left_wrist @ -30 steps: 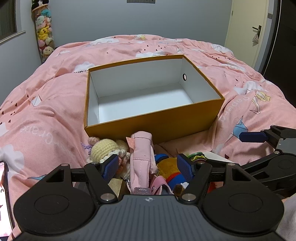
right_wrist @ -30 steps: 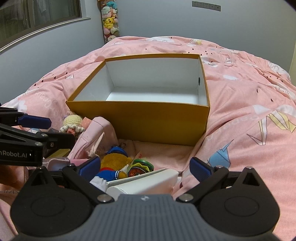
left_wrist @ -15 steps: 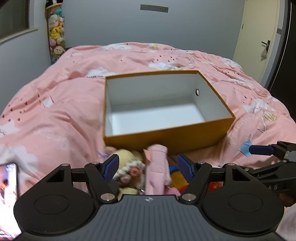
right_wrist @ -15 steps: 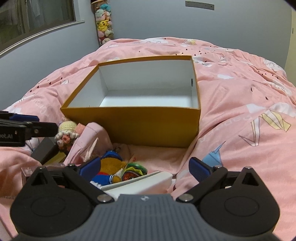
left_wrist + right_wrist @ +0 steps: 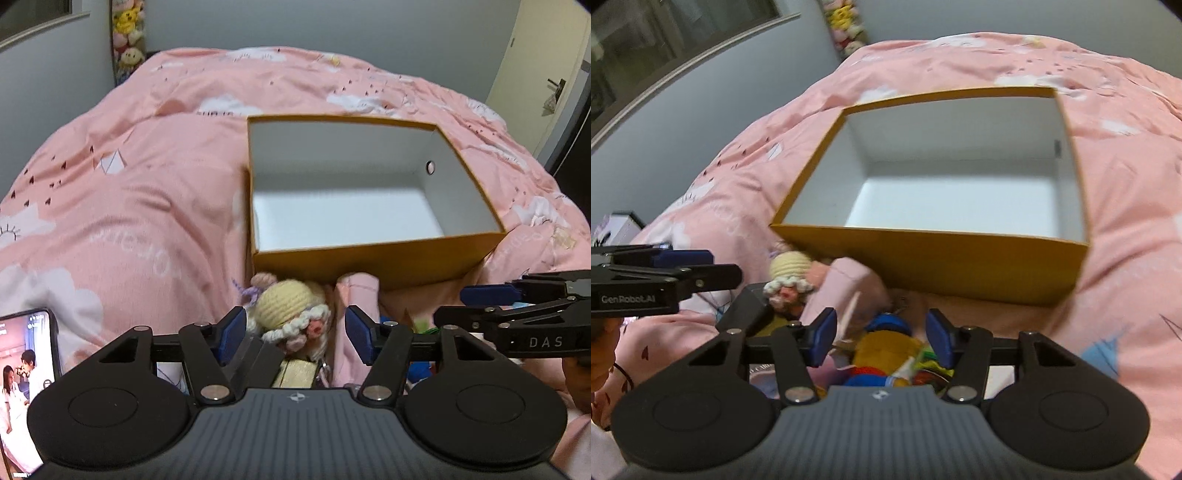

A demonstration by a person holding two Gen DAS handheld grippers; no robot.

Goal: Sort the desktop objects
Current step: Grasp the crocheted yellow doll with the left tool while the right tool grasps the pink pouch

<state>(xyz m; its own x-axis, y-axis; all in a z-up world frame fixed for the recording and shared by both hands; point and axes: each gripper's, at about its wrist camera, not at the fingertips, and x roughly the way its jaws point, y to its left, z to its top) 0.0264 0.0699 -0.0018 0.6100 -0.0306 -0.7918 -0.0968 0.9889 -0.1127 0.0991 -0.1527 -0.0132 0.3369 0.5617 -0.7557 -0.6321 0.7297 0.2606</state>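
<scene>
An orange cardboard box (image 5: 369,264) (image 5: 942,262) with a bare white inside sits on the pink duvet. Toys are piled in front of it. A crochet doll (image 5: 291,314) (image 5: 790,269) with a cream head lies between the fingers of my left gripper (image 5: 295,336). The jaws are closing and a gap shows at the right pad. My right gripper (image 5: 882,338) hovers over a yellow and blue plush (image 5: 886,345). Its jaws are closing too, and the pads are not pressing on the plush. A pink pouch (image 5: 356,295) (image 5: 849,284) leans between doll and plush.
A lit phone (image 5: 26,365) lies at the near left on the duvet (image 5: 129,221). A small gold box (image 5: 295,373) sits under the doll. Each gripper shows side-on in the other's view: right gripper (image 5: 469,306), left gripper (image 5: 713,266). Grey walls and a door stand behind the bed.
My left gripper slid left from the pink pouch to the doll and narrowed. My right gripper narrowed sharply and shifted left over the plush, so the white carton dropped out of view.
</scene>
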